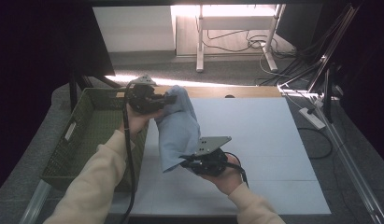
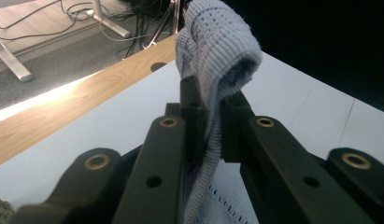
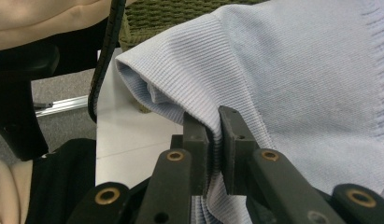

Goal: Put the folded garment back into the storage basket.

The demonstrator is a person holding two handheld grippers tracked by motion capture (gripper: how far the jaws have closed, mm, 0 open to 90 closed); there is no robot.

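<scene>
Light-blue knit cloth (image 1: 178, 128) held clear above white table (image 1: 264, 140), clamped at both ends: left gripper (image 1: 167, 99) at far end, right gripper (image 1: 184, 163) at near end. Basket (image 1: 89, 128) just left (probable drop spot).

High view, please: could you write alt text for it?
A person's two tongs, left and right, each pinch a light blue knitted cloth, lifting it above a white table. A green basket sits at the left.
</scene>
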